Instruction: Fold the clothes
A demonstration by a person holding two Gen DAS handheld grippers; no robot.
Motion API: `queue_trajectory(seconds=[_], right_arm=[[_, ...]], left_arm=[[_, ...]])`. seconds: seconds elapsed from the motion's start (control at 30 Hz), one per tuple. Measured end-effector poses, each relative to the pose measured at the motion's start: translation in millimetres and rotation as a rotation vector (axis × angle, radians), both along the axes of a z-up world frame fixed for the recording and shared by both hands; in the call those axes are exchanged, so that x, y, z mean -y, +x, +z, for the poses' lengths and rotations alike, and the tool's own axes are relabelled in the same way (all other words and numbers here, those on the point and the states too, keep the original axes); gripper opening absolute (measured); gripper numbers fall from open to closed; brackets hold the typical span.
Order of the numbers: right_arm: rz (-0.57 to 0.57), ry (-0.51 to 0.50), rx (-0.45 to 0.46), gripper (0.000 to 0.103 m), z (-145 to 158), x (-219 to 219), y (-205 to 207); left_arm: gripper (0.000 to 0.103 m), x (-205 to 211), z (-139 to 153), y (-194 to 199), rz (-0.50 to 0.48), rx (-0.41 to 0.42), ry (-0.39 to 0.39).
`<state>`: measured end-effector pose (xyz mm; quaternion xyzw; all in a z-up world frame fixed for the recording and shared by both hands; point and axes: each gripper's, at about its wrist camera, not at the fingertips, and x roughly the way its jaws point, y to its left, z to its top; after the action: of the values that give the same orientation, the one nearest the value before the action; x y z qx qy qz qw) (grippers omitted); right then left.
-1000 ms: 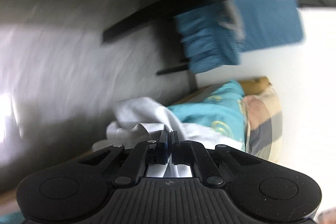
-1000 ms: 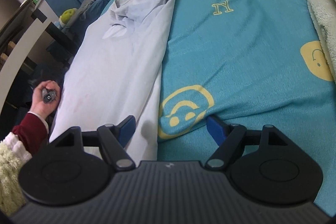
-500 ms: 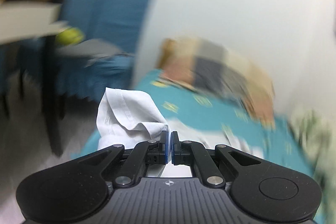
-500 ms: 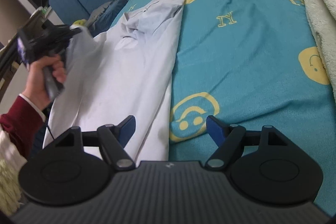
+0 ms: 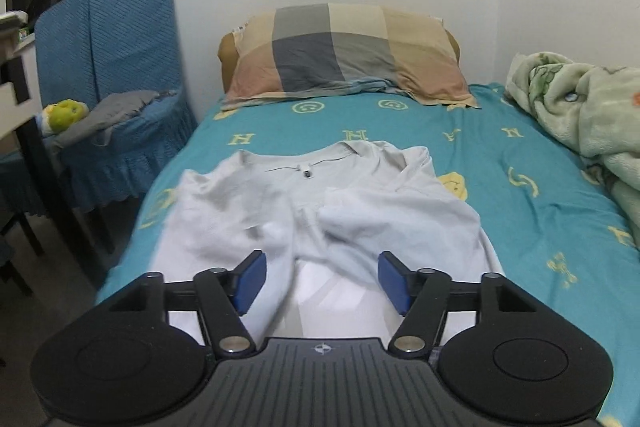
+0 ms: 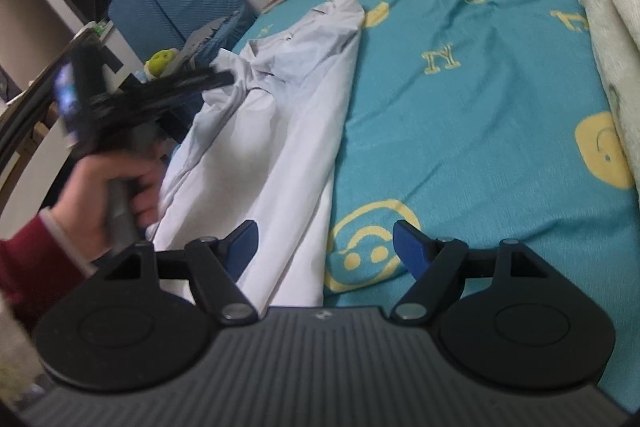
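A white shirt (image 5: pixel 320 211) lies on the teal bed sheet (image 5: pixel 532 195), collar toward the pillow, with both sides folded in over the middle. My left gripper (image 5: pixel 322 281) is open and empty just above the shirt's near part. In the right wrist view the shirt (image 6: pixel 280 131) runs along the bed's left side. My right gripper (image 6: pixel 324 247) is open and empty over the shirt's right edge and the sheet (image 6: pixel 480 107). The left gripper (image 6: pixel 152 95) shows there blurred, held in a hand over the shirt's left side.
A checked pillow (image 5: pixel 344 55) lies at the head of the bed. A green fleece blanket (image 5: pixel 580 111) is bunched along the right side. A blue chair (image 5: pixel 112 67) with a grey cloth and a yellow-green toy (image 5: pixel 66 111) stands left of the bed.
My left gripper carried the shirt's left side up over the bed, then opened and let it drop onto the shirt. My right gripper stayed open and shifted slightly.
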<state>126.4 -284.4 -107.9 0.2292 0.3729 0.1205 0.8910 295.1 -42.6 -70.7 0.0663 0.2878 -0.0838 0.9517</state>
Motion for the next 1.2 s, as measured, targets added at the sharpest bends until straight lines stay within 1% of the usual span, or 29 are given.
queue_trajectory(seconds=[0.07, 0.13, 0.17, 0.27, 0.33, 0.4, 0.47, 0.6, 0.63, 0.7, 0.77, 0.9, 0.97, 1.03, 1.07, 1.1, 1.13, 1.17, 1.2], right_arm=[[0.010, -0.013, 0.025, 0.077, 5, -2, -3], [0.022, -0.026, 0.053, 0.077, 10, -5, -6], [0.027, -0.029, 0.063, 0.077, 14, -7, -6], [0.055, -0.005, 0.088, 0.077, 30, -12, -3], [0.083, 0.000, 0.108, 0.077, 43, -20, 1], [0.103, -0.030, 0.113, 0.077, 57, -34, 14], [0.118, -0.044, 0.114, 0.077, 70, -50, 38], [0.132, -0.084, 0.116, 0.076, 91, -96, 107], [0.138, -0.100, 0.112, 0.073, 93, -108, 128], [0.156, -0.116, 0.100, 0.072, 91, -133, 172], [0.175, -0.130, 0.104, 0.071, 86, -158, 214], [0.201, -0.198, 0.096, 0.066, 63, -205, 283], [0.187, -0.239, 0.086, 0.058, 49, -220, 307], [0.171, -0.274, 0.071, 0.053, 35, -231, 330], [0.161, -0.295, 0.060, 0.047, 29, -234, 337], [0.150, -0.327, 0.049, 0.040, 24, -237, 343], [0.139, -0.356, 0.049, 0.019, 22, -237, 344], [0.129, -0.383, 0.052, 0.007, 21, -235, 344], [0.118, -0.410, 0.056, 0.006, 20, -234, 344]], left_arm=[[0.066, -18, 14, -30, 0.023, -0.023, -0.006], [0.067, -30, 22, -55, 0.046, -0.057, -0.012], [0.067, -33, 24, -66, 0.052, -0.071, -0.003], [0.066, -33, 30, -97, 0.074, -0.076, 0.041], [0.066, -34, 32, -109, 0.089, -0.067, 0.040], [0.066, -34, 34, -117, 0.098, -0.058, 0.038], [0.066, -37, 34, -116, 0.087, -0.043, 0.032], [0.065, -51, 22, -103, 0.097, -0.065, 0.037], [0.064, -57, 20, -98, 0.117, -0.077, 0.025], [0.064, -71, 19, -90, 0.167, -0.097, -0.015], [0.064, -83, 20, -85, 0.181, -0.097, -0.067], [0.062, -102, 12, -76, 0.208, -0.108, -0.120], [0.062, -110, 5, -69, 0.222, -0.134, -0.151], [0.062, -116, 0, -64, 0.225, -0.157, -0.174], [0.062, -118, -1, -63, 0.225, -0.161, -0.186], [0.062, -121, -1, -64, 0.225, -0.162, -0.198], [0.062, -123, -1, -64, 0.224, -0.162, -0.211], [0.062, -125, 1, -65, 0.228, -0.160, -0.221], [0.062, -127, 2, -66, 0.232, -0.156, -0.230]])
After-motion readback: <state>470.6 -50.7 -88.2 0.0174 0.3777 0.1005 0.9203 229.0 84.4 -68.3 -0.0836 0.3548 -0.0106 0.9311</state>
